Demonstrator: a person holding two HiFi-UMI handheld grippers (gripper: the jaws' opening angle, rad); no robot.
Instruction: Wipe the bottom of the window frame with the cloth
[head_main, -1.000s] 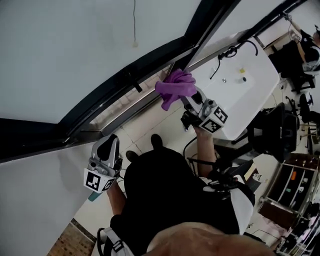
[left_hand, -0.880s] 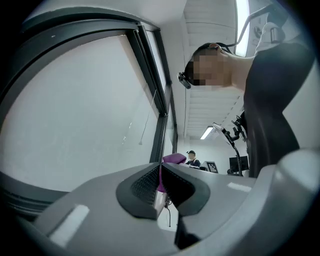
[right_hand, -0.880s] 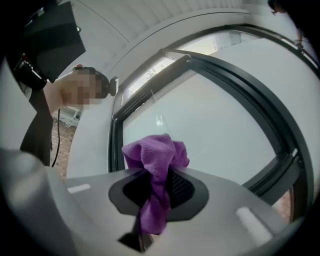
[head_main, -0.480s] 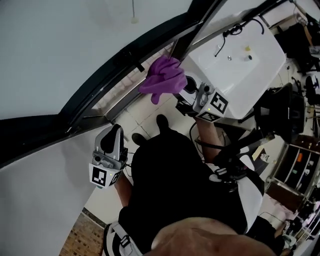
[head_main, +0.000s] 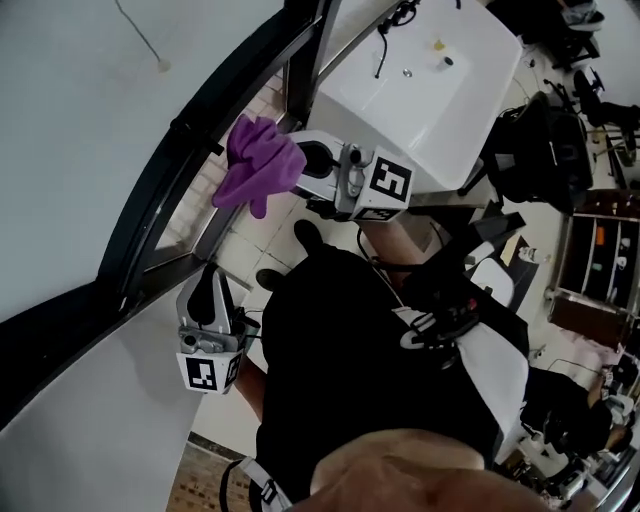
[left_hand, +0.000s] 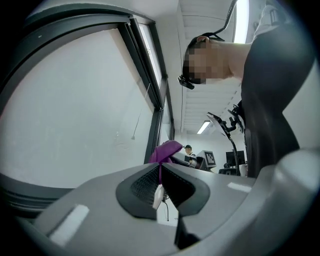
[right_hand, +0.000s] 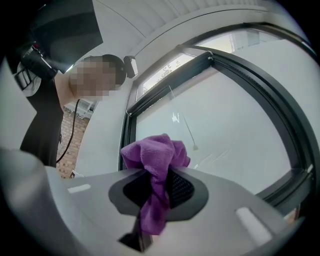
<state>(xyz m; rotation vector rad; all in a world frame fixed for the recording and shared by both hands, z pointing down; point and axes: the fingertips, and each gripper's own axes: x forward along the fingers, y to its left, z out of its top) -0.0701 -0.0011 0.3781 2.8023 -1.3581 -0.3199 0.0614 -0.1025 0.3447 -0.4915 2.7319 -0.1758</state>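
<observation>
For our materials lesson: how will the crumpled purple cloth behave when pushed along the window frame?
Probably floppy: the crumpled purple cloth bunches above the right tool and droops below. Likely light: one pinch holds it. It should fold, not slide rigidly.

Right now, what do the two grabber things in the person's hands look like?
Both are made of smooth light grey plastic. The left gripper and the right gripper each end in tongs lined with dark, bumpy pads. Each one carries a white cube printed with black square patterns. The person wears a black top.
</observation>
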